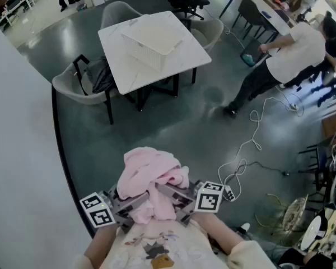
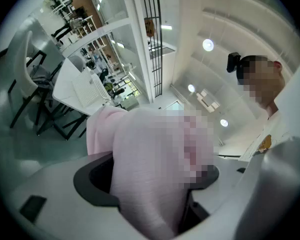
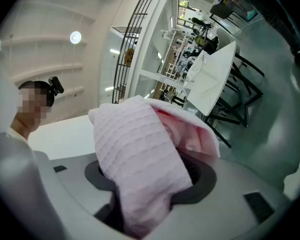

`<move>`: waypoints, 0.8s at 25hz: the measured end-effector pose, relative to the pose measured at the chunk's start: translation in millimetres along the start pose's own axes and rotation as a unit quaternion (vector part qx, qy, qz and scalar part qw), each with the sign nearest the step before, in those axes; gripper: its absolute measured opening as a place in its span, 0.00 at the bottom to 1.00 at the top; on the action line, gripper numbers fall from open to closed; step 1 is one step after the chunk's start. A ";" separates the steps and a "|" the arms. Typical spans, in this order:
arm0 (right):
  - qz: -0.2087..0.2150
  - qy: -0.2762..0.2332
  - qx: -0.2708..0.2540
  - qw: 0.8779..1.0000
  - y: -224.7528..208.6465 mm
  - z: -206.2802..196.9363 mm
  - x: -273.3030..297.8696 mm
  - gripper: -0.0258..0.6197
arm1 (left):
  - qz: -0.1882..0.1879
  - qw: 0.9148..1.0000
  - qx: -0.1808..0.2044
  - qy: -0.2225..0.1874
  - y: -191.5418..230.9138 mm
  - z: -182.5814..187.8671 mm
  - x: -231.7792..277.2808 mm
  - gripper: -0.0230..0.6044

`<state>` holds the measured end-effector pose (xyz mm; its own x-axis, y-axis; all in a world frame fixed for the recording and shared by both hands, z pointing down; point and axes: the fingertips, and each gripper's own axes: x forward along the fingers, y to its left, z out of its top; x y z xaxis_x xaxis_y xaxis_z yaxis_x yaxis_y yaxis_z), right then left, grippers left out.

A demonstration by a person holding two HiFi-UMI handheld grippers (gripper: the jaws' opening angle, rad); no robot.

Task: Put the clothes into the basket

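Note:
A bunched pink garment (image 1: 151,178) is held up close to my chest between both grippers. My left gripper (image 1: 133,205) grips it from the left and my right gripper (image 1: 176,198) from the right. The left gripper view has the pink cloth (image 2: 150,174) filling the jaws and hiding the fingertips. In the right gripper view the ribbed pink cloth (image 3: 140,159) drapes out of the jaws in the same way. The white basket (image 1: 151,41) stands on a white table (image 1: 193,52) a few steps ahead. It also shows small in the gripper views: basket (image 2: 92,86), basket (image 3: 202,76).
A grey chair (image 1: 73,86) with dark clothing (image 1: 103,77) on its seat stands left of the table, and another chair (image 1: 120,13) behind it. White cables (image 1: 241,161) trail over the dark floor at the right. A person (image 1: 291,55) bends over at the far right. A white wall (image 1: 17,150) runs along my left.

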<state>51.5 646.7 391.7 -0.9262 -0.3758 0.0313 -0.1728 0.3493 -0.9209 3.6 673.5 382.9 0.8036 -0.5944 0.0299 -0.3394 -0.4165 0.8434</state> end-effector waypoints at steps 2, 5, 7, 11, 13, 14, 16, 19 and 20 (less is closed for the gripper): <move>-0.005 -0.001 0.008 1.000 -1.3 -5.9 -2.5 0.46 | 0.002 1.000 -0.002 0.001 -1.0 -3.2 -3.4 0.62; -0.008 -0.002 0.007 1.000 -0.3 -10.7 -4.9 0.46 | 0.002 1.000 -0.006 0.003 -2.0 -8.2 -6.7 0.62; -0.010 -0.003 0.008 1.000 -0.2 -13.7 -7.6 0.46 | 0.001 1.000 -0.008 0.004 -2.7 -12.2 -7.6 0.62; -0.018 -0.005 0.017 1.000 -5.7 -20.7 -13.9 0.46 | 0.004 1.000 -0.017 0.008 -0.7 -20.8 -7.7 0.62; -0.019 -0.005 0.015 1.000 -3.9 -21.5 -14.9 0.45 | 0.003 1.000 -0.020 0.011 -1.4 -22.9 -8.4 0.62; -0.019 -0.006 0.013 1.000 -2.3 -21.4 -14.8 0.46 | 0.001 1.000 -0.019 0.011 -2.5 -22.7 -9.0 0.62; -0.018 -0.006 0.009 1.000 0.9 -21.3 -13.7 0.46 | -0.003 1.000 -0.018 0.007 -4.4 -21.5 -11.1 0.62; -0.020 -0.005 0.015 1.000 -0.5 -25.5 -11.1 0.46 | -0.005 1.000 -0.020 0.001 -2.0 -22.0 -15.2 0.62; -0.020 -0.003 0.014 1.000 -0.2 -26.8 -9.7 0.46 | -0.005 1.000 -0.023 -0.001 -0.8 -22.8 -16.9 0.62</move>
<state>51.6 673.2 402.0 -0.9163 -0.3951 0.0661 -0.2008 0.3102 -0.9292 1.5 699.6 393.9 0.8064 -0.5911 0.0200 -0.3082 -0.3910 0.8672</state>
